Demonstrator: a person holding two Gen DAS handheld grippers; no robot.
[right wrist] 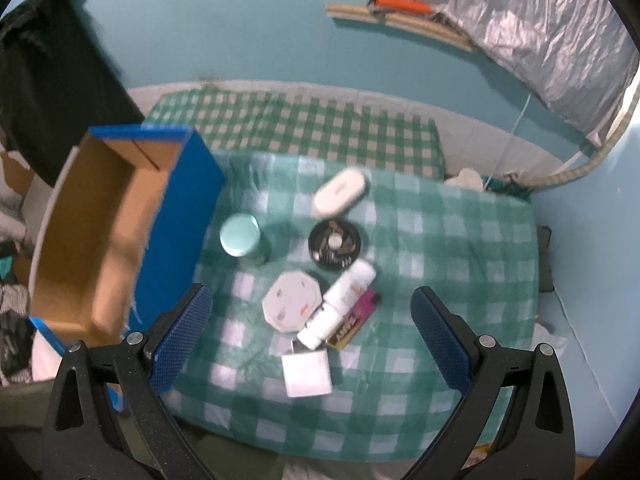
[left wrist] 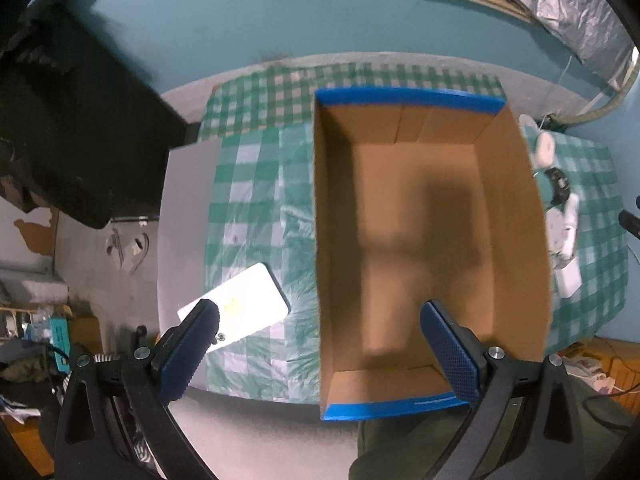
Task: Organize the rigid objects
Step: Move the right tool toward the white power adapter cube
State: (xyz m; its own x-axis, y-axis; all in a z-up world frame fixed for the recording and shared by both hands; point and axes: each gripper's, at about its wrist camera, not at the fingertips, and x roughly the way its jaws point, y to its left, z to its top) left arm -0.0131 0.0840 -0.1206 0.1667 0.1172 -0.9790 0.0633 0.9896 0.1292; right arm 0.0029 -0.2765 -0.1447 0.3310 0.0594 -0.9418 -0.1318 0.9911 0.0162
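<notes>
An empty cardboard box (left wrist: 420, 240) with blue outer sides sits on the green checked cloth; it also shows at the left in the right wrist view as the box (right wrist: 100, 232). My left gripper (left wrist: 320, 320) hangs open above the box's near end, holding nothing. A white phone (left wrist: 244, 300) lies just left of the box. My right gripper (right wrist: 312, 312) is open above a cluster of items: a white bottle (right wrist: 340, 304), a white octagonal case (right wrist: 292, 304), a white cube charger (right wrist: 306, 372), a black disc (right wrist: 335, 243), a mint jar (right wrist: 241, 235), a white oval case (right wrist: 340, 192) and a purple lighter (right wrist: 356, 318).
The checked cloth (right wrist: 440, 280) covers a small table against a teal wall (right wrist: 240, 40). Dark cloth (left wrist: 72, 120) hangs at the left. Crinkled silver foil (right wrist: 520, 28) covers the upper right. Clutter lies on the floor at the left (left wrist: 36, 328).
</notes>
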